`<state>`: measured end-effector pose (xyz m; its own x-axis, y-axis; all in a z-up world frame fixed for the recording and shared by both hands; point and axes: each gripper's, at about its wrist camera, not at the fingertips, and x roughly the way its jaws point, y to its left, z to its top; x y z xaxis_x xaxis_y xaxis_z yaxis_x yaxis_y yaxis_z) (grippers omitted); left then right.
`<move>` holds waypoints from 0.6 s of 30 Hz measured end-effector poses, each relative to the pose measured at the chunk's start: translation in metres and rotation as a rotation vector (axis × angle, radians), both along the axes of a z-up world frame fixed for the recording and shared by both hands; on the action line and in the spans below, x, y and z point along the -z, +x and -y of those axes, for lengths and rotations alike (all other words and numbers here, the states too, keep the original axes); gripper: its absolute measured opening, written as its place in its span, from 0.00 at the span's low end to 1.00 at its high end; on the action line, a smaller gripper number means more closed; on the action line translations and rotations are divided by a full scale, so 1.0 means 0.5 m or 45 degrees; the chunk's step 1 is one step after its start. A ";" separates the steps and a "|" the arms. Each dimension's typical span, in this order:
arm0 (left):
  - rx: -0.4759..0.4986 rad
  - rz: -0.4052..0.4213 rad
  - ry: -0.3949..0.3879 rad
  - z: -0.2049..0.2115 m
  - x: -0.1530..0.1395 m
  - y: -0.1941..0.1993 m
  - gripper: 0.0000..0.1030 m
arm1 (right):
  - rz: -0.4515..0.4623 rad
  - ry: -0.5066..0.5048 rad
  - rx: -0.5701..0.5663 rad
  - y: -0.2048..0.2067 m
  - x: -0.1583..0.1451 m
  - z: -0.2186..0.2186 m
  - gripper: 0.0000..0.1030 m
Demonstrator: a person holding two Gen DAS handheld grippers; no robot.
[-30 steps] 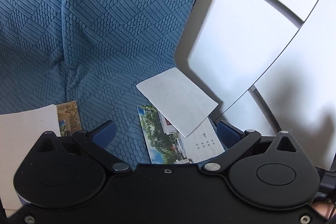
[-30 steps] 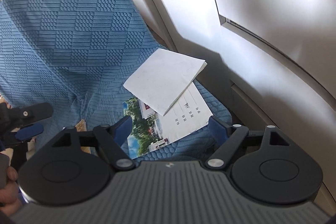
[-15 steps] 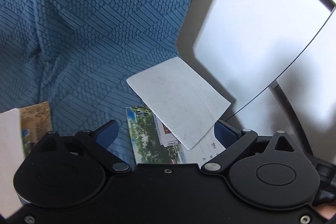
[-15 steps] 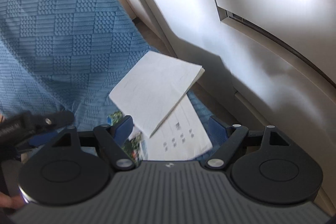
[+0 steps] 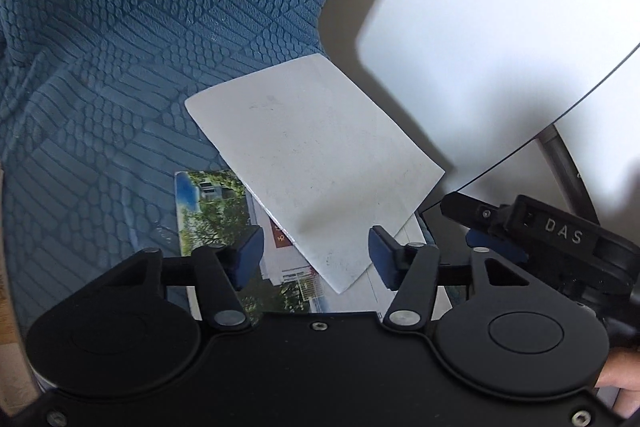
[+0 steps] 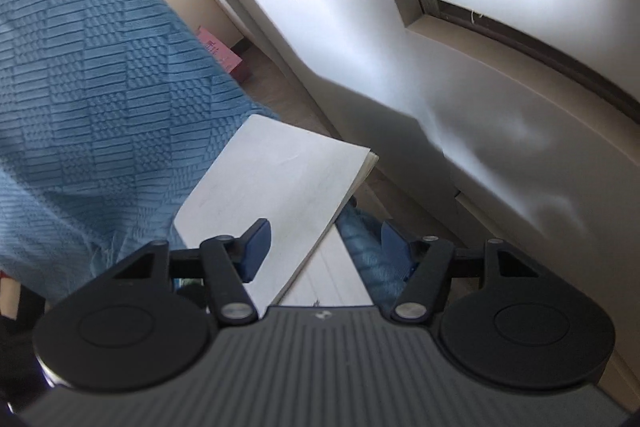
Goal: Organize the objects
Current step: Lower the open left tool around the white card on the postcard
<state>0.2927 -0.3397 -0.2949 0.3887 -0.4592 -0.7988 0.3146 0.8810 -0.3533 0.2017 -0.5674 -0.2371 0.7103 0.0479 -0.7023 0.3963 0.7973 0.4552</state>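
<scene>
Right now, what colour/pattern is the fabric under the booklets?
Blue fabric, embossed geometric weave; clearest in left wrist view.

Photo booklet [image 5: 208, 219] half under white booklet [image 5: 316, 163], text unreadable

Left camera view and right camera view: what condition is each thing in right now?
White booklet: closed, lying askew on top of the photo booklet.
Photo booklet: closed, flat on the blue cover, partly hidden.
Blue cover: spread out, slightly wrinkled.
Left gripper: open, jaws just been closing, over the booklets.
Right gripper: open, jaws just been closing, over the white booklet's corner.
</scene>
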 end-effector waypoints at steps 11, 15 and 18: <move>0.021 -0.014 0.024 0.014 0.033 0.017 0.47 | -0.055 0.101 0.006 0.059 0.063 0.019 0.58; 0.019 -0.016 0.018 0.014 0.034 0.020 0.47 | -0.062 0.123 0.024 0.074 0.078 0.020 0.56; 0.015 -0.019 0.016 0.011 0.033 0.018 0.48 | -0.055 0.157 0.049 0.089 0.091 0.026 0.52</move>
